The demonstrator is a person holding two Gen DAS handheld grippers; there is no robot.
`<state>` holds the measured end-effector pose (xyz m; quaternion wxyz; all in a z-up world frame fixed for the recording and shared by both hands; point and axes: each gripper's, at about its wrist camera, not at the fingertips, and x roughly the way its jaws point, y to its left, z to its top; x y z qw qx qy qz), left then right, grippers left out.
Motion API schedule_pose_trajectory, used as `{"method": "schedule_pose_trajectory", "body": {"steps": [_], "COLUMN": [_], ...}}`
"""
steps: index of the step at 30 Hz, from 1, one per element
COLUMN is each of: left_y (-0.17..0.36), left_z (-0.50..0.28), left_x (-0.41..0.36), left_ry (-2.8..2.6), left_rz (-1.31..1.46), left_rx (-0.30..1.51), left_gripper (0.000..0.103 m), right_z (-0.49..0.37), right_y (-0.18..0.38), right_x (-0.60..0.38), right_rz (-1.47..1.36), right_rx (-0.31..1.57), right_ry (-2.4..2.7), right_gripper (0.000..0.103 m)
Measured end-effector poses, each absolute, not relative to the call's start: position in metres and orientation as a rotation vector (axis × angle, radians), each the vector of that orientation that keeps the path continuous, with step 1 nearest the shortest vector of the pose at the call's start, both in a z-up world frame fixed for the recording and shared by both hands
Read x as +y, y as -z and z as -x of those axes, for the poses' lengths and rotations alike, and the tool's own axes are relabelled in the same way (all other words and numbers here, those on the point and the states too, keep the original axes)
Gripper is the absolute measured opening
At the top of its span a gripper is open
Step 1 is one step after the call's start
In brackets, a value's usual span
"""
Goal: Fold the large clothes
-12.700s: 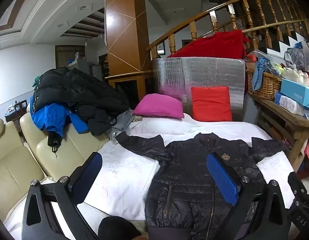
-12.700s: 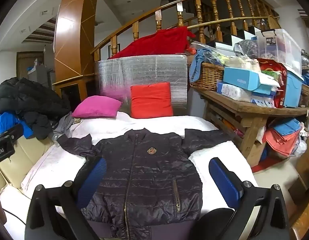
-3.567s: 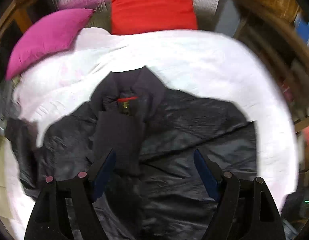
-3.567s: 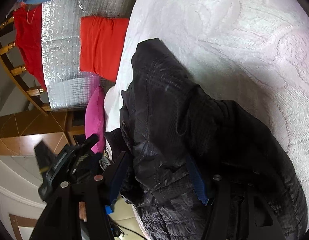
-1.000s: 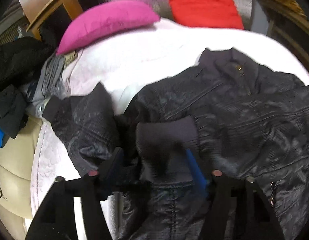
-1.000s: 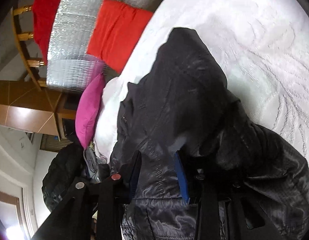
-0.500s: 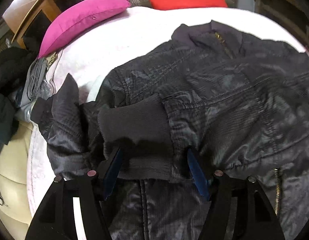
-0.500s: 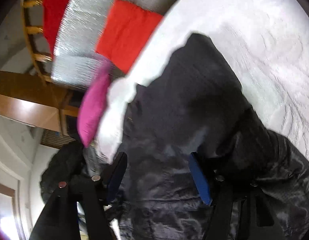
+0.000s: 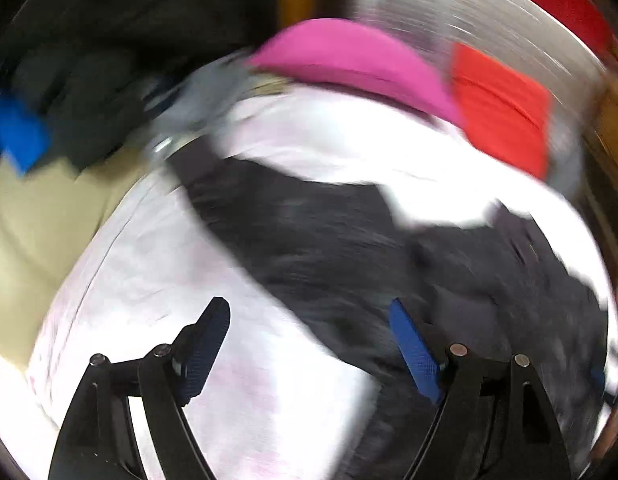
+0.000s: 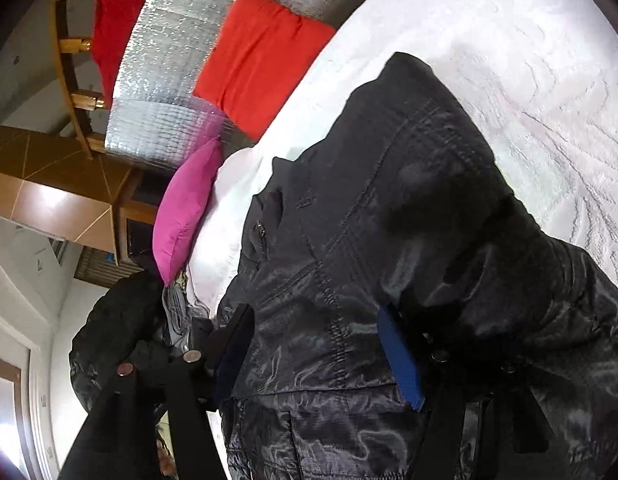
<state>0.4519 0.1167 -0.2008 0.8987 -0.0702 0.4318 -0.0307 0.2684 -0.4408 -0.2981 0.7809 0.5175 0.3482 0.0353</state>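
A black puffer jacket (image 9: pixel 329 248) lies on a white bedspread (image 9: pixel 157 280); one sleeve stretches toward the upper left. The left wrist view is blurred by motion. My left gripper (image 9: pixel 309 340) is open and empty, low over the bedspread at the sleeve's near edge. In the right wrist view the jacket (image 10: pixel 389 240) fills the middle, its right side folded over the body. My right gripper (image 10: pixel 317 344) is open, its fingers (image 10: pixel 401 360) spread on the jacket's fabric.
A pink pillow (image 9: pixel 349 60) and a red cushion (image 9: pixel 505 108) lean on a silver foil panel (image 10: pixel 177 76) at the bed's head. A cream sofa (image 9: pixel 37 216) with piled dark clothes (image 9: pixel 93 60) stands left. A wooden pillar (image 10: pixel 49 200) rises behind.
My left gripper has let go of the jacket's hem, opened and swung left toward the outstretched sleeve. My right gripper has stayed open over the folded right side.
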Motion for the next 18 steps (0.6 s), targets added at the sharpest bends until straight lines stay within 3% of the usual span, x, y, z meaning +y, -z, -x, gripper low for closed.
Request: {"method": "schedule_pose_trajectory", "body": {"steps": [5,15,16,18], "left_y": [0.224,0.293,0.296,0.303], "left_z": [-0.488,-0.519,-0.520,-0.524], "left_x": [0.187,0.190,0.191,0.194], "left_ry": [-0.053,0.008,0.013,0.043], "left_rz": [0.358,0.638,0.668,0.746], "left_rx": [0.914,1.030,1.025,1.010], "left_gripper": [0.082,0.081,0.079,0.066], "right_z": [-0.268,-0.280,-0.281,-0.282], "right_y": [0.295,0.296,0.296,0.297], "right_x": [-0.439,-0.429,-0.428,-0.427], "right_rz": [-1.086,-1.022,-1.011,-0.999], "right_rx": [0.741,0.760,0.762,0.769], "right_ry": [-0.080,-0.052,-0.051,-0.046], "right_gripper": [0.068,0.068,0.068,0.068]}}
